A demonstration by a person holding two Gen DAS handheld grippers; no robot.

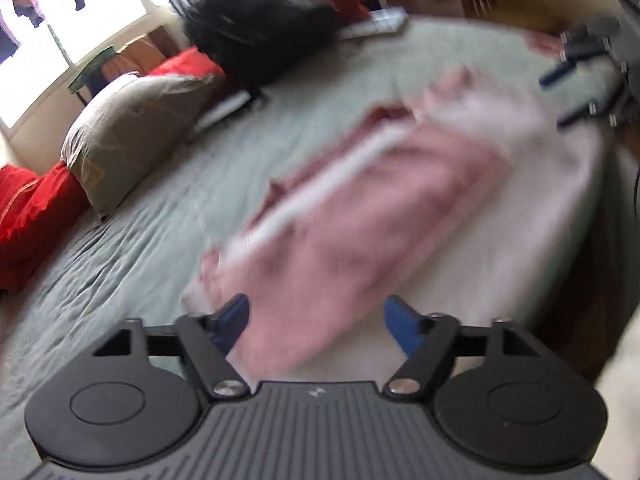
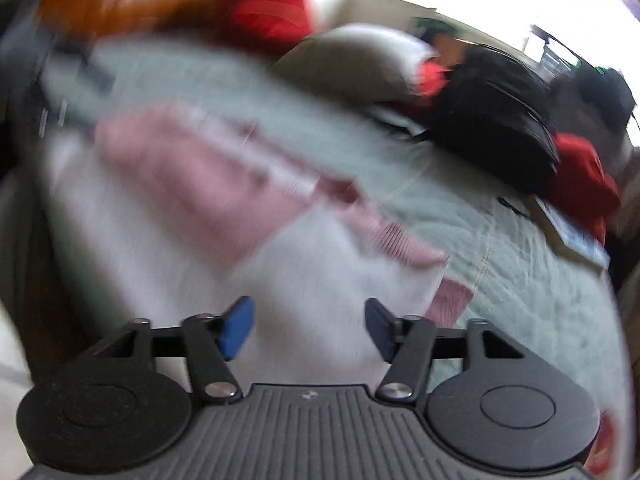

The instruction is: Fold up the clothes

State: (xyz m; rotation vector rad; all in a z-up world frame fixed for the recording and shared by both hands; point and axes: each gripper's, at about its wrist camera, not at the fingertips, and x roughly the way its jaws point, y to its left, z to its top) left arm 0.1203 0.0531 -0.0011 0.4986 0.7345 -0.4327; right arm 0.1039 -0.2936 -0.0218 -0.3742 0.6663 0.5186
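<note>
Both tools empty, blue pads wide apart — left tool (image 1: 316, 322), right tool (image 2: 310, 326); the pink-and-white knit garment (image 1: 360, 208) lies flat on the pale green bedspread (image 1: 140, 248); next, pinch matching edges, lift evenly — fold square.

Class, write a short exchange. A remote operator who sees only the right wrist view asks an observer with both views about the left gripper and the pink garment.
Operator: Is the left gripper holding any cloth?
Observer: No. The left gripper is open, with nothing between its fingers.
Operator: What lies in front of it?
Observer: The pink garment, stretching away from it with a white stripe along one side.
Operator: Where does my gripper sit from there?
Observer: The right gripper is near the garment's far end, open and clear of the cloth.
</note>
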